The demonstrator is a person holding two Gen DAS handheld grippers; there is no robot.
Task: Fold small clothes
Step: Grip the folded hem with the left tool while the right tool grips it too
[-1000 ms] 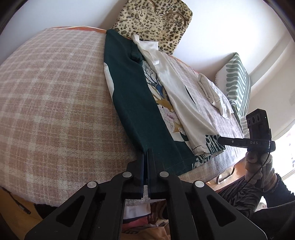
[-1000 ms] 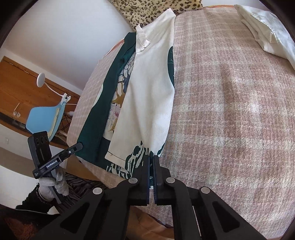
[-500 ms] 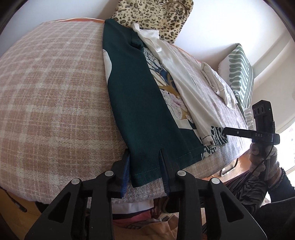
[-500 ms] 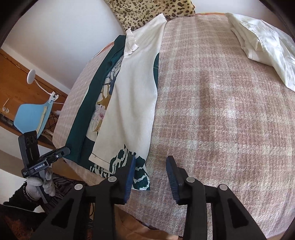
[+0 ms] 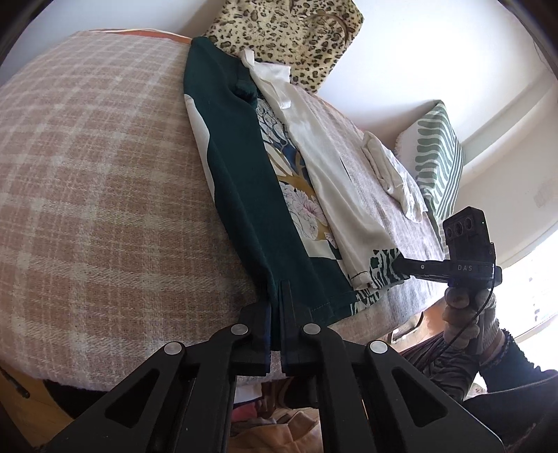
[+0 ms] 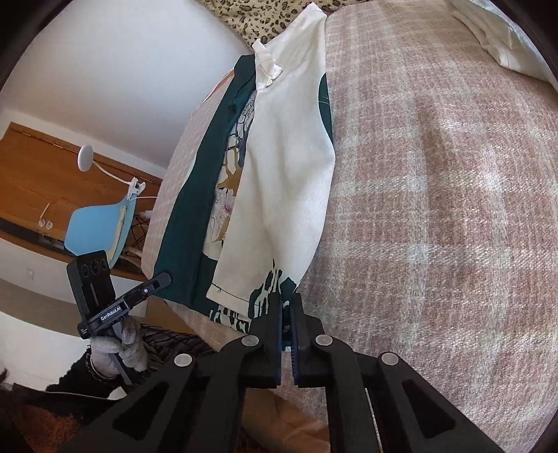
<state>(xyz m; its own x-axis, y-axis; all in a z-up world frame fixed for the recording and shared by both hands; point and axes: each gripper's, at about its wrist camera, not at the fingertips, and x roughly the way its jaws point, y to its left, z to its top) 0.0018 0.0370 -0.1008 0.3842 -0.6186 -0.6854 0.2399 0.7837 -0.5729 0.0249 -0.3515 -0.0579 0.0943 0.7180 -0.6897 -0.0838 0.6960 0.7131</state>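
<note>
Left wrist view shows my left tongs [image 5: 277, 296] clamped on the near hem corner of the dark green floral-print garment [image 5: 240, 181], lying on the pink plaid bed cover [image 5: 87, 191]. My right tongs [image 6: 286, 306] pinch its other near corner. Its long axis runs away from both, so I judge the fold goes far-ward.

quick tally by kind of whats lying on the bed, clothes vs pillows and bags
Clothes: 2, the dark green floral garment and the folded white garment
Pillows: 1, the green striped pillow
Bags: 1, the leopard print bag
Total: 4
</note>
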